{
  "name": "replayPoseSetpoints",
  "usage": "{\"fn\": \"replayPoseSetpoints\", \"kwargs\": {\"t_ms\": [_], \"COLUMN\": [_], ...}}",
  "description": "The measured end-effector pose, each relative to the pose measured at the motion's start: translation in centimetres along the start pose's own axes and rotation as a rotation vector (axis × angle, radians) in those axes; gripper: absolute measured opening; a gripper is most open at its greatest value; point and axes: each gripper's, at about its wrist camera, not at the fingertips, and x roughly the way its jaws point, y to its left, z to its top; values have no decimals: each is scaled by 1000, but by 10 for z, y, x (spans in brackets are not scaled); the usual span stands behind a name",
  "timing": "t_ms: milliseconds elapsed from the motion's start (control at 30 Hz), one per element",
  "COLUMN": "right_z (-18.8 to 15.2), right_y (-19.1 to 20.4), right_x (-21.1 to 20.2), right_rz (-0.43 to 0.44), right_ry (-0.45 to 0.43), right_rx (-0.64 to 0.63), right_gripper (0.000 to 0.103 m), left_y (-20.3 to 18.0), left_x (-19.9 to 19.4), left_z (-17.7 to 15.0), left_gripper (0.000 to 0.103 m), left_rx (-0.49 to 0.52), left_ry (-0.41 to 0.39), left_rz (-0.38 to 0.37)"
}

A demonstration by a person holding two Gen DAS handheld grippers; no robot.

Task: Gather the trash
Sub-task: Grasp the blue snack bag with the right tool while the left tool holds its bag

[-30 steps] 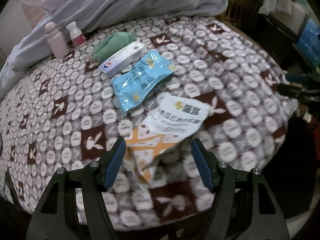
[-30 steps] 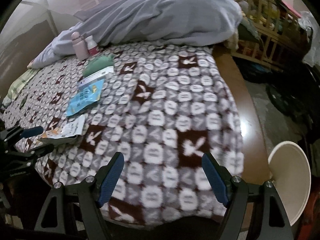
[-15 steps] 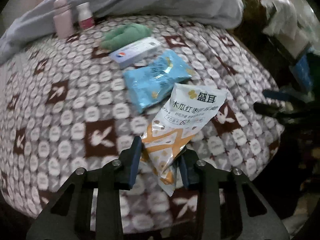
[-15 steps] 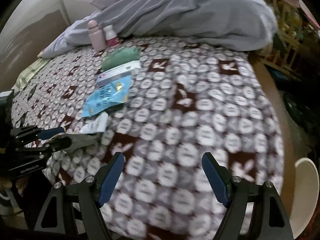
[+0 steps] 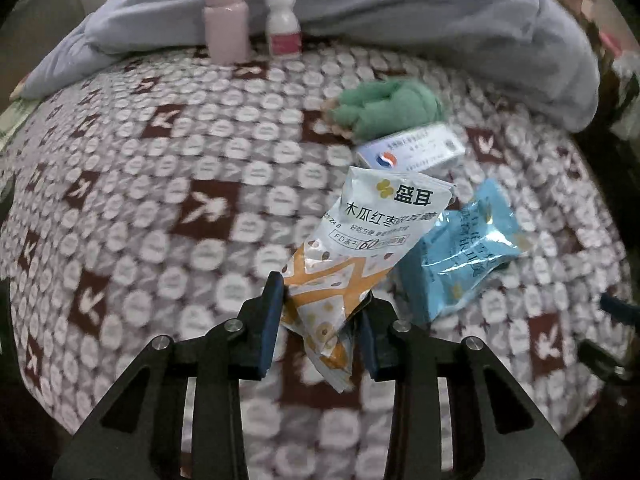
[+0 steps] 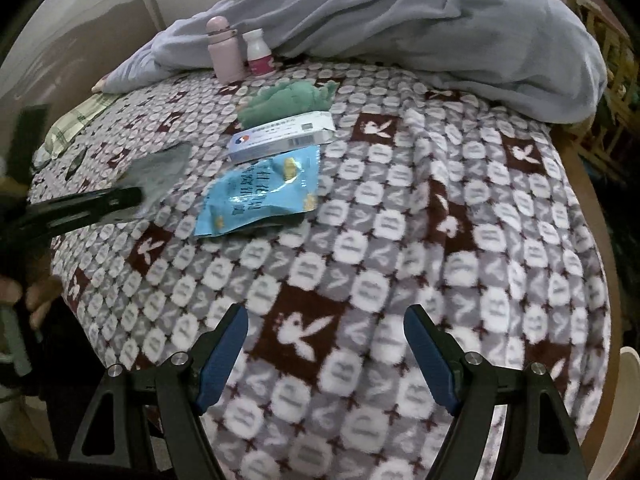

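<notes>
My left gripper [image 5: 320, 312] is shut on the lower end of a white and orange snack wrapper [image 5: 372, 232] and holds it lifted off the patterned blanket [image 5: 160, 208]. In the right wrist view the left gripper [image 6: 120, 200] shows at the left with the wrapper's grey back [image 6: 164, 168]. A blue snack wrapper [image 5: 460, 256] lies on the blanket to the right; it also shows in the right wrist view [image 6: 260, 196]. My right gripper [image 6: 326, 344] is open and empty above the blanket's near part.
A white medicine box [image 6: 280, 140] and a green cloth [image 6: 288, 100] lie beyond the blue wrapper. A pink bottle [image 6: 224, 52] and a small white bottle [image 6: 258, 54] stand by the grey duvet [image 6: 400, 20]. A wooden bed edge [image 6: 592, 208] runs along the right.
My left gripper closed on the white and orange wrapper and lifted it up and left off the blanket. My right gripper moved left over the blanket, still open.
</notes>
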Motion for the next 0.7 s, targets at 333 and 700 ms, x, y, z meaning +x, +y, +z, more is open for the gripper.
{"fn": "replayPoseSetpoints", "kwargs": {"t_ms": [333,700], "right_z": [4,15], "right_y": [-44,-8], "right_x": [-13,13], "right_rz": [-69,33], "right_ry": [-1,27], "right_rx": [127,127], "right_gripper": [78,78], "left_y": [-59,5], "left_x": [-35,-46], "left_z": [-42,-14], "left_gripper": [31,31], "left_rx": [169,14], "left_ry": [66,-57], "left_rz": [-286,-101]}}
